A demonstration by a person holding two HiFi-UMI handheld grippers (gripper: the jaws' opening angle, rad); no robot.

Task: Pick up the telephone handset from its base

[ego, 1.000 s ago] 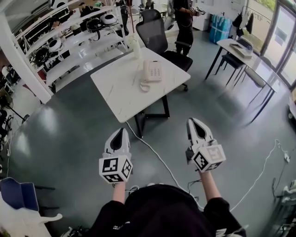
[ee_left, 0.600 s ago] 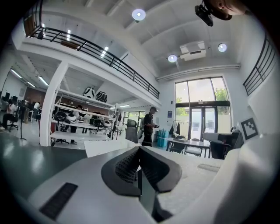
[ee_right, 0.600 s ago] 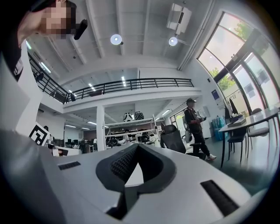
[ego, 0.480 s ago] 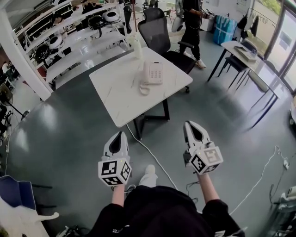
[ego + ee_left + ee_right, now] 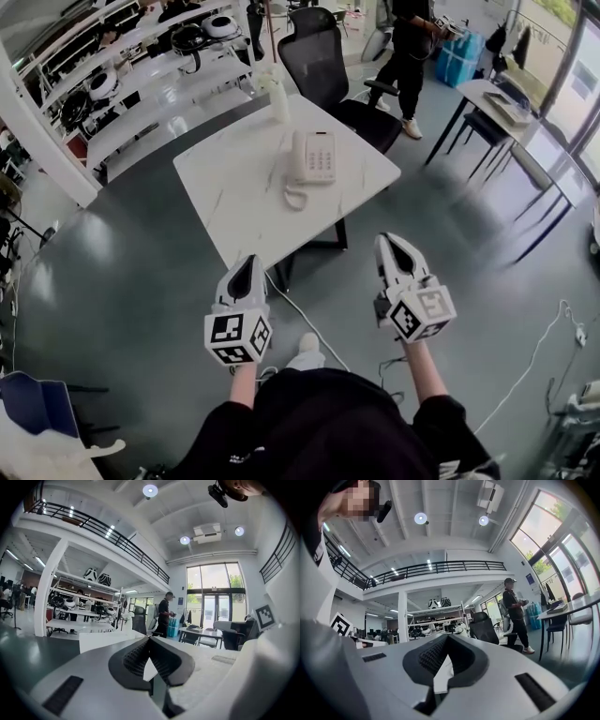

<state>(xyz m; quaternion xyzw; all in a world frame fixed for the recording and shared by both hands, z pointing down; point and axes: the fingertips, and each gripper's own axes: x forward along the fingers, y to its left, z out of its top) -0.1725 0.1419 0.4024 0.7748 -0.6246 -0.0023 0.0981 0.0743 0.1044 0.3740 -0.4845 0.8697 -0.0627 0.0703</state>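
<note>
A cream telephone (image 5: pixel 317 157) sits on the white marble-look table (image 5: pixel 234 211), toward its far right side. Its handset (image 5: pixel 301 156) rests on the base's left side, and the coiled cord (image 5: pixel 294 197) loops in front of it. My left gripper (image 5: pixel 249 262) is shut and empty, hovering just short of the table's near edge. My right gripper (image 5: pixel 386 241) is also shut and empty, off the table's right corner. Both are well short of the phone. In the left gripper view the jaws (image 5: pixel 149 639) meet at a point; the right gripper view shows the same (image 5: pixel 447 637).
A white bottle (image 5: pixel 278 99) stands at the table's far edge. A black office chair (image 5: pixel 319 56) is behind it. A person (image 5: pixel 412 42) stands at the back right near a second desk (image 5: pixel 506 105). Shelves with helmets (image 5: pixel 141 75) line the left. A white cable (image 5: pixel 309 314) runs across the floor.
Both grippers have moved forward toward the table, still shut. The table and phone now look closer and larger. The person at the back has walked to the right.
</note>
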